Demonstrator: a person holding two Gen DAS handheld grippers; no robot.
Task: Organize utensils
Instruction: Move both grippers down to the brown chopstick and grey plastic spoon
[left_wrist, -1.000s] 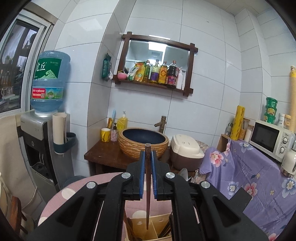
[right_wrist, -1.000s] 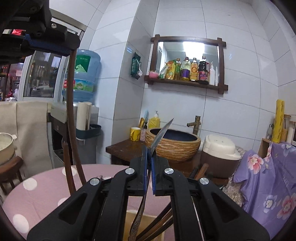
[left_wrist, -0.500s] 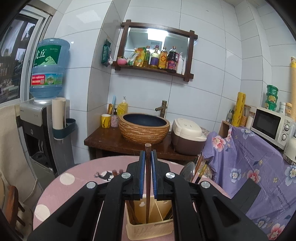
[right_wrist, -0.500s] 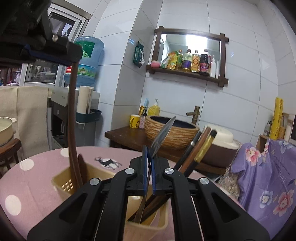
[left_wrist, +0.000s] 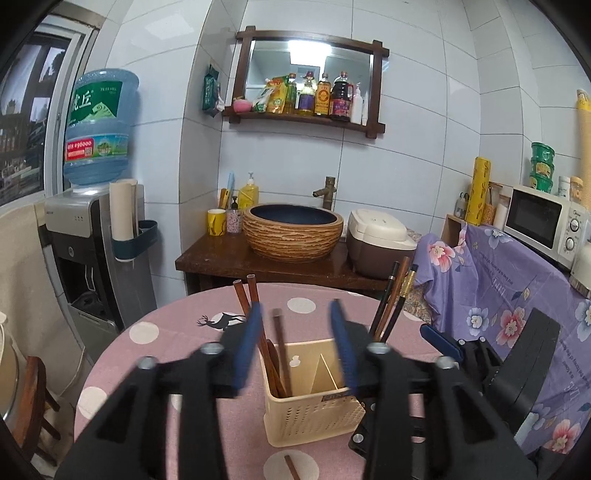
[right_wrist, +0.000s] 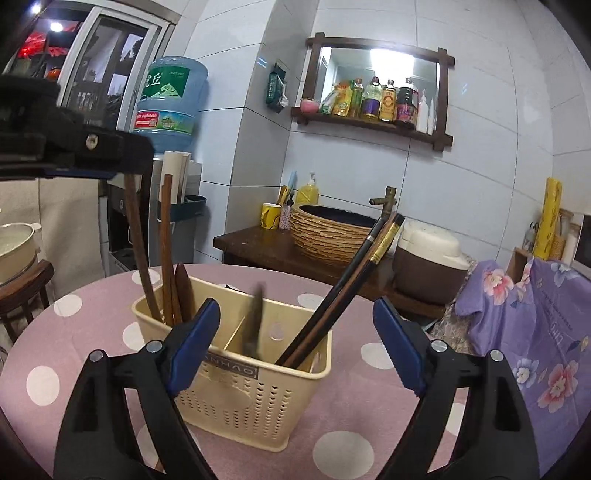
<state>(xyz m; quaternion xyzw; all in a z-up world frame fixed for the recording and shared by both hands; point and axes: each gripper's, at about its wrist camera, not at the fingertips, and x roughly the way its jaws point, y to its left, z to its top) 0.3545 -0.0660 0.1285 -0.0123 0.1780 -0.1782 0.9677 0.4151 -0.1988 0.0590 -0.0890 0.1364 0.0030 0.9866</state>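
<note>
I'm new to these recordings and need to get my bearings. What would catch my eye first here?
The cream utensil caddy in the middle of the pink polka-dot table, with brown chopsticks standing in its left compartment and dark ones leaning out of the right. Both claws, left claw and right claw, gape wide open around it. A blurred dark utensil sits mid-caddy.

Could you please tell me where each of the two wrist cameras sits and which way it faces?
Left wrist: on the left gripper, above the cream utensil caddy, facing the sink wall; own open fingers show, right gripper at right.
Right wrist: on the right gripper, facing the same wall; own open fingers show, left gripper upper left.
Shared: caddy, brown chopsticks, pink dotted tablecloth, wicker basin.
</note>
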